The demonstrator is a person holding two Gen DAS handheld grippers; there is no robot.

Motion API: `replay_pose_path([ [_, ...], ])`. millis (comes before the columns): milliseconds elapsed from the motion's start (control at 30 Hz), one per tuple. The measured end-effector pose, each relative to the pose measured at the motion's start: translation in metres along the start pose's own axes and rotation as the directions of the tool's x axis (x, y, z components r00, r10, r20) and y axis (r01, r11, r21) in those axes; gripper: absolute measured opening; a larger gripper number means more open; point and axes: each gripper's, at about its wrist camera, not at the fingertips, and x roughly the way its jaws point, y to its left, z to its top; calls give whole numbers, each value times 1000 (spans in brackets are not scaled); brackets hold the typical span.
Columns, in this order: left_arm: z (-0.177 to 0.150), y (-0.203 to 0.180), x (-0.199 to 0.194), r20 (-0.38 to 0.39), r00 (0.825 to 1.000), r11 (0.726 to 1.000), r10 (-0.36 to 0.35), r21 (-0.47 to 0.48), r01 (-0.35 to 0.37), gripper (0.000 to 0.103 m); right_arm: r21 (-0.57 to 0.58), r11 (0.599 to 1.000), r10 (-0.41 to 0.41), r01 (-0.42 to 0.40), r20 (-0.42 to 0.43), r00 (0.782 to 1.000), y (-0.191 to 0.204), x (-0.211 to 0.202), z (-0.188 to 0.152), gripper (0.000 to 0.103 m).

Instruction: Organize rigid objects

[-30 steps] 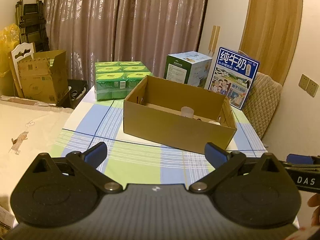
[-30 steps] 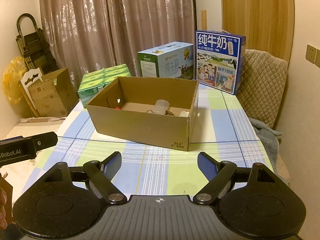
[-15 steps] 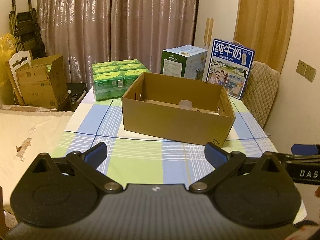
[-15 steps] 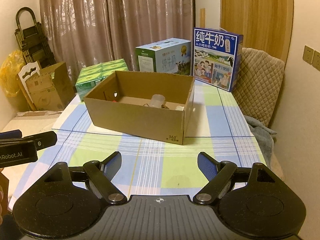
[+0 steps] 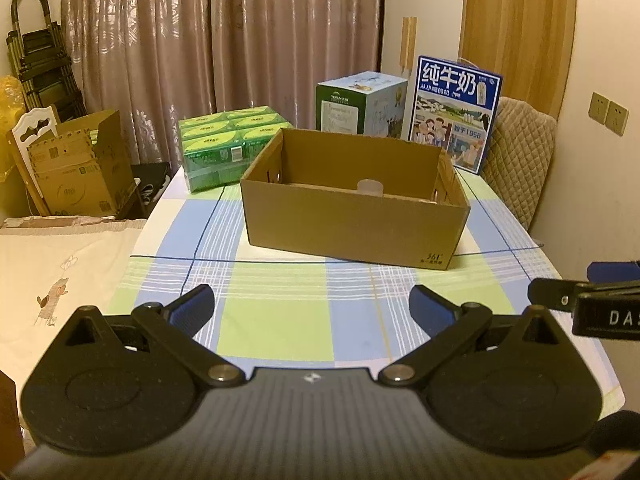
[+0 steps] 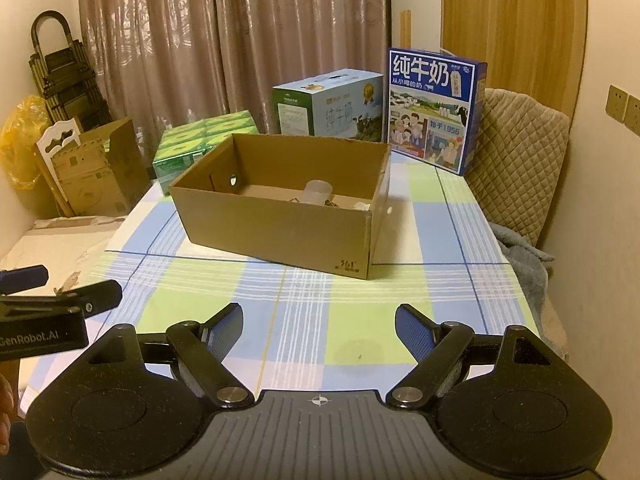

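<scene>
Both claws gape wide and hold nothing: left gripper (image 5: 311, 306), then right gripper (image 6: 319, 328), hovering side by side over the checked tablecloth (image 6: 304, 312) short of the cardboard box (image 5: 352, 220). Inside the box, a translucent cup (image 6: 317, 192) stands near its right end among small items too blurred to name. Reaching in risks clipping the near wall, likely shoving the light box or toppling the cup. Each gripper tilts downward toward the box.

The cardboard box (image 6: 280, 236) wall hides most of its contents; only a translucent cup (image 6: 317, 192) top shows. Small bits beside it are too small to tell.
</scene>
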Motion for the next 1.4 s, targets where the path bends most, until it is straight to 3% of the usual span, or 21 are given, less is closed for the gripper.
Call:
replay_pose_path([
  [1400, -3, 0, 7, -28, 999, 1000, -28, 4, 28, 102, 8, 1000, 5, -4, -9, 1000, 1, 6, -8, 80],
])
